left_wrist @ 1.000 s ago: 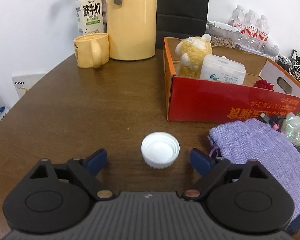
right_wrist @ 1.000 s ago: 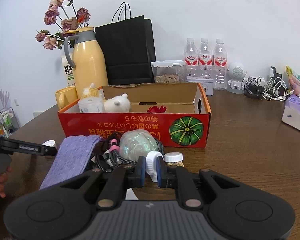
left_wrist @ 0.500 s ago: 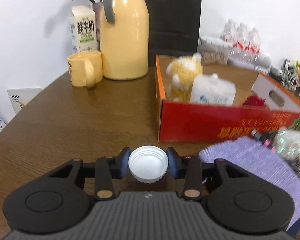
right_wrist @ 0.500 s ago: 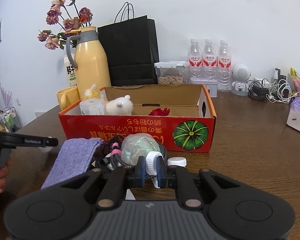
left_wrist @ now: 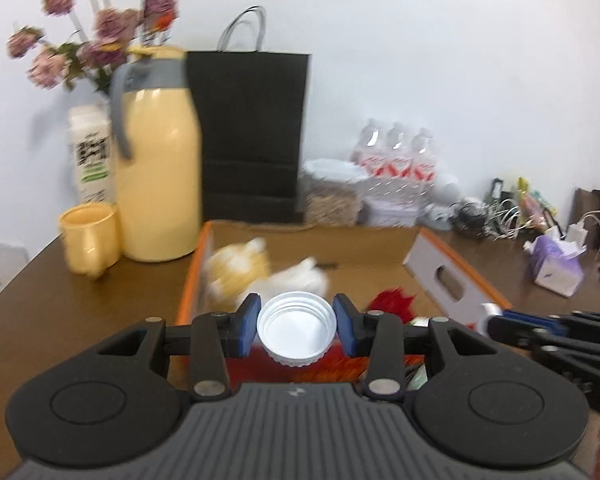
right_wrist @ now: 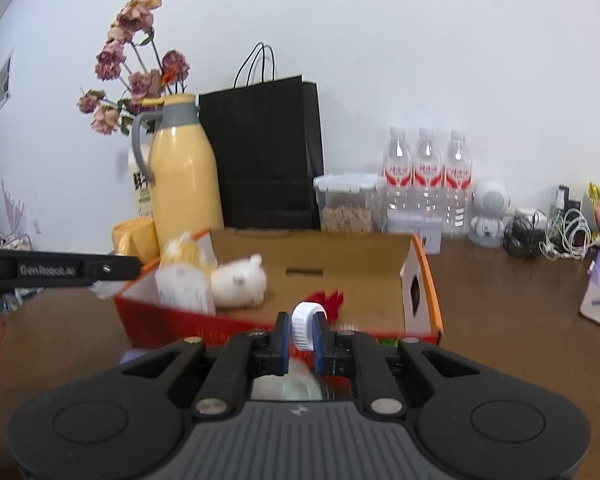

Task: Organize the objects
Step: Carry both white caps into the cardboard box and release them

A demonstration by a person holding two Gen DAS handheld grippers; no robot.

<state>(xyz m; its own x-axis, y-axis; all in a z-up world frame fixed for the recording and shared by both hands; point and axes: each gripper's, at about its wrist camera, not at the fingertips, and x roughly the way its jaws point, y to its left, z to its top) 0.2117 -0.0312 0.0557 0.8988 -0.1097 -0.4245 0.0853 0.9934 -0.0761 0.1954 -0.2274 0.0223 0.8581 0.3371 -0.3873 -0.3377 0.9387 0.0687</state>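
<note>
The L gripper [left_wrist: 296, 322] pinches a wide white cap [left_wrist: 297, 330] between its two blue pads [left_wrist: 247, 324], one pad pressed on each side of the rim. The cap sits open side up, tipped a bit toward the camera, so its ridged inside shows. Its round face lies about flat & its short axis points up. The jaws have just been closing, and the cap is between them. It is held up in the air, over the near red wall of the box [left_wrist: 432, 256].

The R gripper [right_wrist: 303, 332] has its pads nearly together, pinching a small white cap [right_wrist: 303, 326]. This one stands on its edge, ribbed rim toward the camera, flat faces against the pads, so its short axis runs side to side. It also hangs above the near wall of the box.

Inside the box lie a yellow plush toy [left_wrist: 238, 268], a white plush toy [right_wrist: 240, 280] & something red [left_wrist: 392, 300], maybe a flower, but it's too blurry to tell. Behind the box stand a yellow jug [left_wrist: 158, 168], a yellow mug [left_wrist: 88, 238], a black paper bag [left_wrist: 252, 136] & three water bottles [right_wrist: 426, 176], all on the brown table [left_wrist: 80, 300].
</note>
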